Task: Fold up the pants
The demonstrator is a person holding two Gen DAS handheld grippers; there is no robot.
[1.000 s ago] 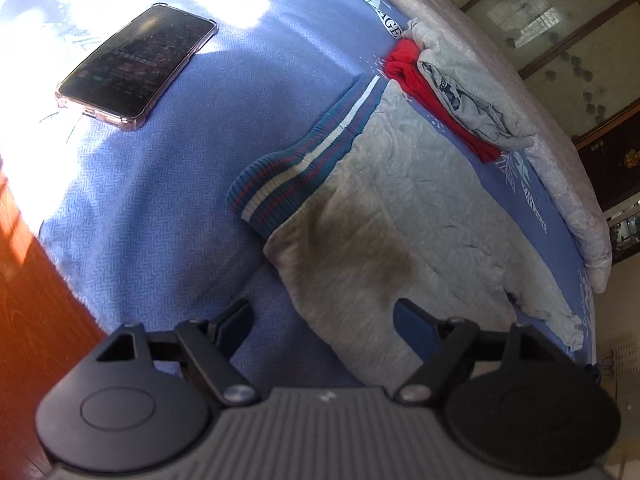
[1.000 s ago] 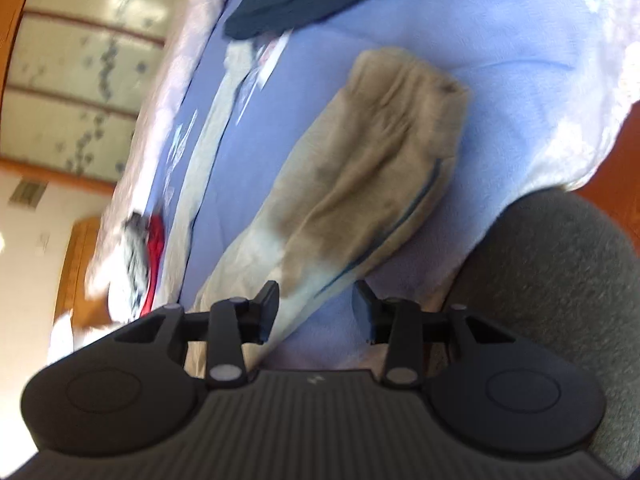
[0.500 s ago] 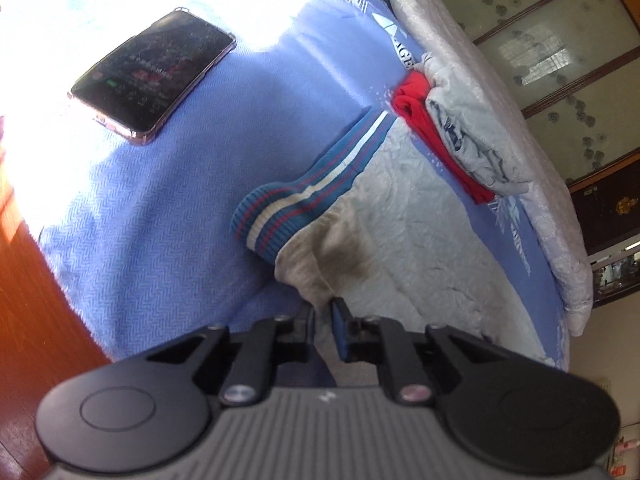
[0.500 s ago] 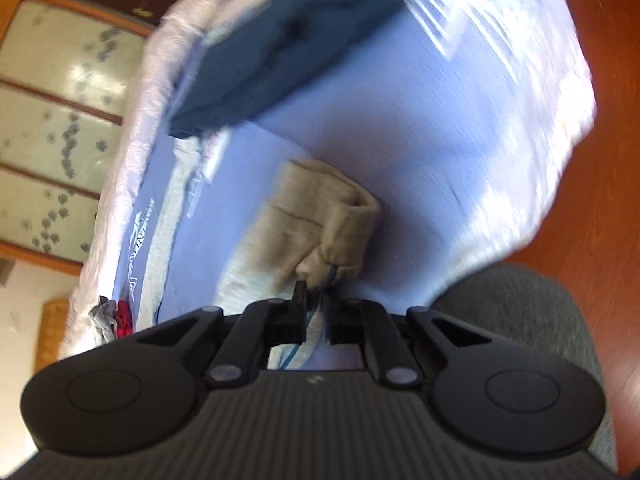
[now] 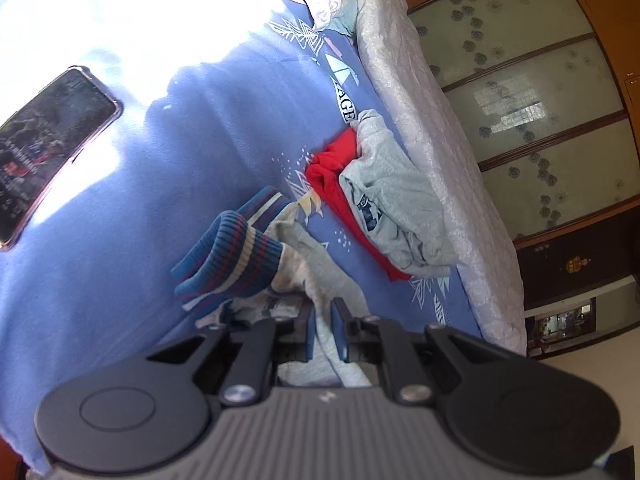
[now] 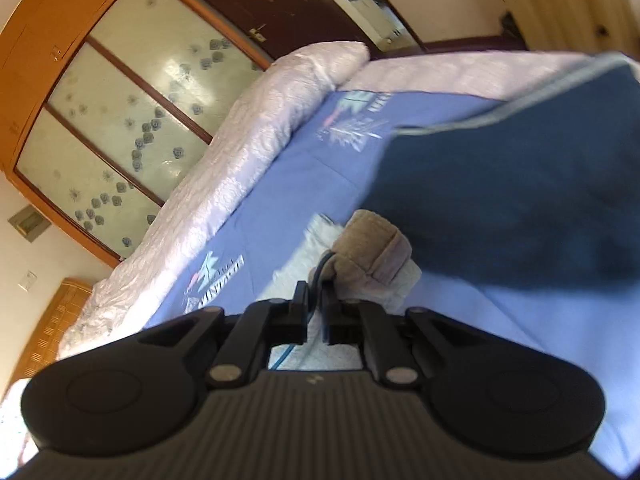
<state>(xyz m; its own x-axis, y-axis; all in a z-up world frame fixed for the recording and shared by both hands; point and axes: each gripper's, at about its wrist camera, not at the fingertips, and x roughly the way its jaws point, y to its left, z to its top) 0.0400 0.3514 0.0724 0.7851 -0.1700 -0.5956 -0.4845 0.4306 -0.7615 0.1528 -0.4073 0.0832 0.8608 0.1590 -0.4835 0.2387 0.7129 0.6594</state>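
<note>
- First fold in hand: left gripper (image 5: 323, 330) pinching pants (image 5: 320, 272) near striped waistband (image 5: 230, 264); right gripper (image 6: 315, 316) pinching cuff (image 6: 372, 246).
- Next: carry both far side, align edges.

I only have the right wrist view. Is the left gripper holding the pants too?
Observer: Yes. The left gripper is shut on the pants, on grey cloth just below the striped waistband.
Operator: Anything beside that end?
Observer: A red garment under a folded grey one lies past the waistband, apart from it.
Operator: Anything else on the bed over there?
Observer: A phone lies screen up in the sun, well left of the pants.
</note>
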